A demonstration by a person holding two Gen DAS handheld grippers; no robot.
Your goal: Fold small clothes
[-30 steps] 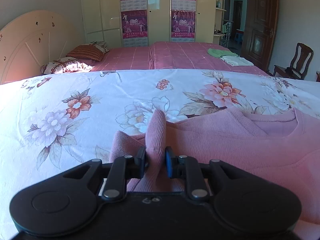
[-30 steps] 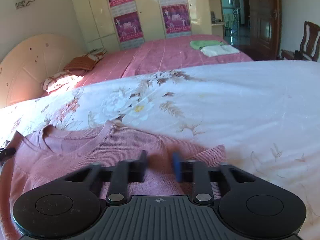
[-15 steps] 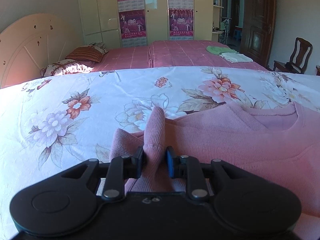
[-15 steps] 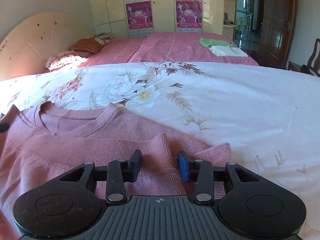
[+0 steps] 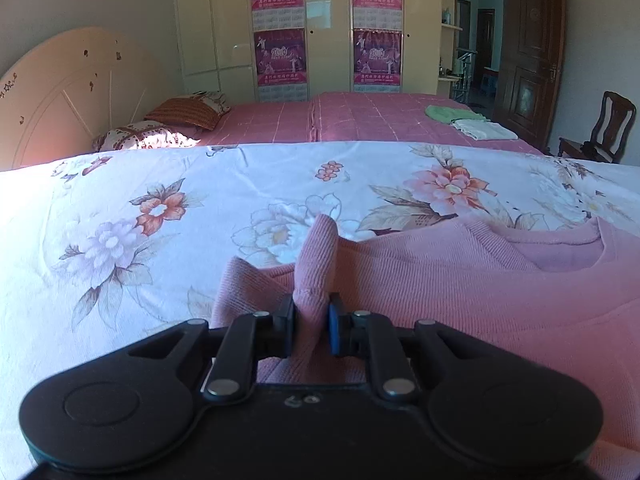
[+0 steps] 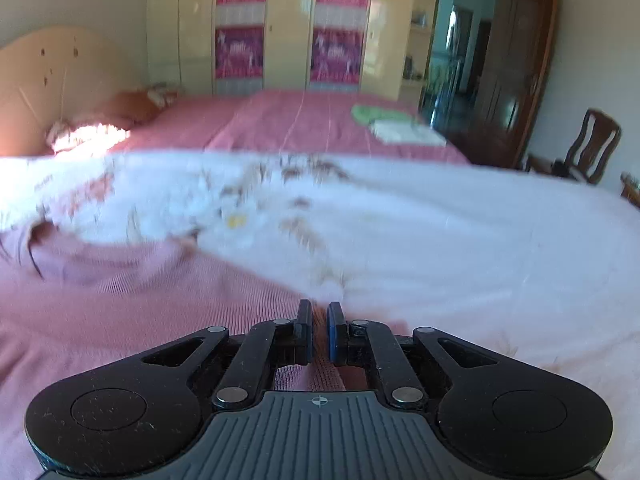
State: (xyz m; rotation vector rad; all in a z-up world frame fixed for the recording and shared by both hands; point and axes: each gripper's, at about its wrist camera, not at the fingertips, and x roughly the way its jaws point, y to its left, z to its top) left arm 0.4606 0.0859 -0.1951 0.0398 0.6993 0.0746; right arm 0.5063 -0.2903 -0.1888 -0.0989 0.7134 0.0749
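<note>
Both claws are pinching my pink sweater [image 5: 460,280] on the floral sheet [image 5: 120,208]: left gripper [image 5: 311,322] closing on a bunched fold, right gripper [image 6: 319,326] clamped on the edge.

We see a pink sweater [image 5: 460,280] made of soft knit cloth with tiny ribs. It lies on a smooth cotton sheet [image 5: 160,240] printed with flowers. Our left gripper [image 5: 311,320] and right gripper [image 6: 319,332] are matt black plastic with shiny little metal pins, and the right one looks dusty and scratched. The wardrobe [image 5: 328,24] is glossy cream, with shiny paper posters. The door [image 5: 532,52] and chair [image 5: 604,128] are dark polished wood.
</note>
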